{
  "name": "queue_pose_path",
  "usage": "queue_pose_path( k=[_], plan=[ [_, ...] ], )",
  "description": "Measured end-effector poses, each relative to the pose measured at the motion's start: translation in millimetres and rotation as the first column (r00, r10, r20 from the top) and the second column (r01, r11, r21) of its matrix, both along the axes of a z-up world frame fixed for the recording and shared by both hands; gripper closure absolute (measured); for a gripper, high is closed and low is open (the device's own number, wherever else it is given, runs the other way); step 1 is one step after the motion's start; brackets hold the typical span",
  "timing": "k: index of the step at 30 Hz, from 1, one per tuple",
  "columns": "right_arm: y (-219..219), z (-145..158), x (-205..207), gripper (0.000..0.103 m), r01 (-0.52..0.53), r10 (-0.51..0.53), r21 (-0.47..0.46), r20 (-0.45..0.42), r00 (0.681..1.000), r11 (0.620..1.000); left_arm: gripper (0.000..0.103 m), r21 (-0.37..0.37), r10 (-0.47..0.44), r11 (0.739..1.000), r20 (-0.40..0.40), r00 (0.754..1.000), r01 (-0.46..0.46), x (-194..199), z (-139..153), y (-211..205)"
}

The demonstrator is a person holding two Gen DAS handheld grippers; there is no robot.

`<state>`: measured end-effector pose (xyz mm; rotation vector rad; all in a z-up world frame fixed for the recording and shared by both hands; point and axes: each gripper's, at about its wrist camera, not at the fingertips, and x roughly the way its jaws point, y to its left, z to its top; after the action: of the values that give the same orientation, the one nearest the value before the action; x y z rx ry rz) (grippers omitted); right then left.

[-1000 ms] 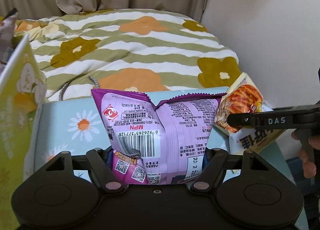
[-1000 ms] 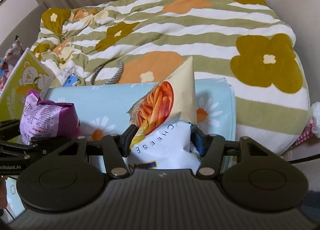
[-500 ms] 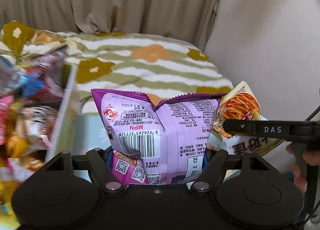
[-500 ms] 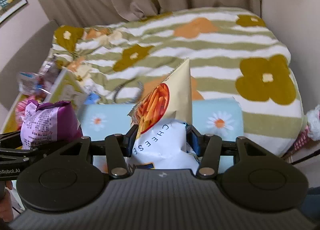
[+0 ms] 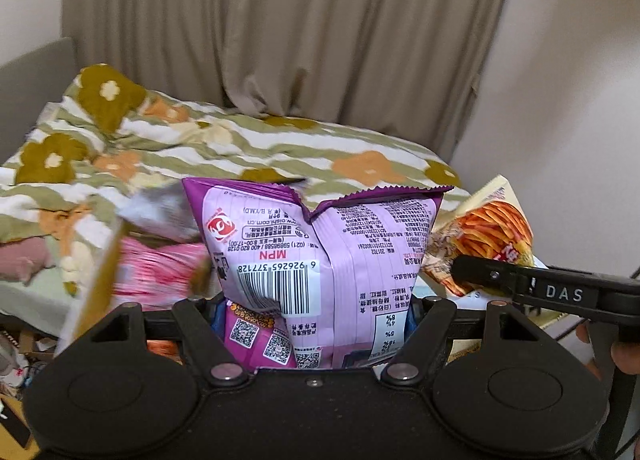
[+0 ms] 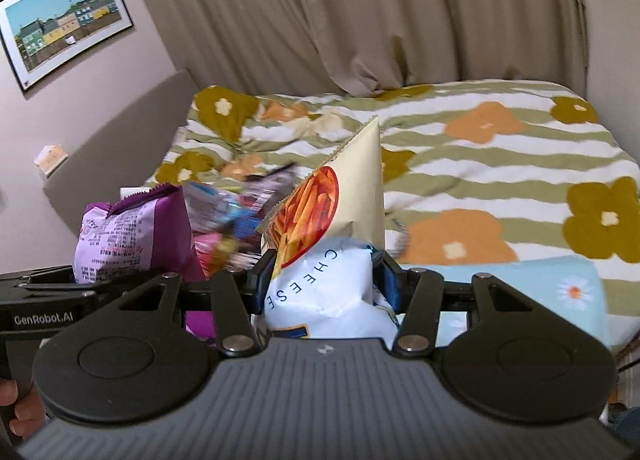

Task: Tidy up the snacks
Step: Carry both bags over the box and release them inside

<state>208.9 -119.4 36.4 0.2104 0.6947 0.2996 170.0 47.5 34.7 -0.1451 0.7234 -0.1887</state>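
Jaws of the left gripper (image 5: 316, 308) are clamped on the lower half of a puffy purple foil snack bag (image 5: 320, 256), printed back and barcode facing the camera. Left of that bag, a blurred heap of mixed pink and blue snack packets (image 5: 156, 264) sits behind a yellow-green box wall (image 5: 96, 280); the heap's exact contents cannot be made out. Right of the purple bag, jaws of the right gripper (image 6: 324, 280) have just been closing and now pinch a cream-and-white cheese-stick snack bag (image 6: 332, 244), its pointed top upright. Both bags hang clear of the striped floral quilt (image 6: 500, 163) beyond them.

Risks, as judged: both bags are air-filled and slick, so a hard squeeze could burst one, and a loose hold let it slide out. The two grippers ride close together; a converging move could knock the bags together.

Open room lies right of the cheese bag, over the quilt. Leftward, the box wall is the edge to clear.
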Motion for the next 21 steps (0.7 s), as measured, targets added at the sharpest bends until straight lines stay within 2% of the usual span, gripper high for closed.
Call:
queue_pose_path(
  k=[5, 11, 12, 14, 16, 21],
  plan=[
    [56, 3, 5, 0.036, 0.014, -0.014, 0.027, -0.006, 1.0, 1.0, 0.026, 0.004, 0.022, 1.0, -0.026, 0.999, -0.022, 10, -2, 57],
    [102, -5, 9, 0.036, 0.069, -0.068, 0.035, -0.023, 0.997, 0.997, 0.026, 0.006, -0.012, 1.0, -0.095, 0.995, 0.013, 31, -26, 101],
    [107, -7, 10, 0.036, 0.079, -0.078, 0.035, -0.03, 0.997, 0.996, 0.024, 0.005, -0.022, 1.0, -0.109, 0.994, 0.023, 34, -33, 106],
    [116, -11, 10, 0.036, 0.097, -0.096, 0.033, -0.04, 0.995, 0.995, 0.008, -0.021, -0.058, 0.998, -0.138, 0.989, 0.055, 39, -45, 113],
    [121, -15, 10, 0.036, 0.11, -0.108, 0.034, -0.053, 0.993, 0.993, 0.001, -0.026, -0.053, 0.998, -0.152, 0.987, 0.049, 43, -54, 121],
    [133, -15, 10, 0.036, 0.119, -0.119, 0.01, -0.055, 0.991, 0.993, 0.001, -0.04, -0.051, 0.998, -0.149, 0.988, 0.046, 35, -54, 131]
  ],
)
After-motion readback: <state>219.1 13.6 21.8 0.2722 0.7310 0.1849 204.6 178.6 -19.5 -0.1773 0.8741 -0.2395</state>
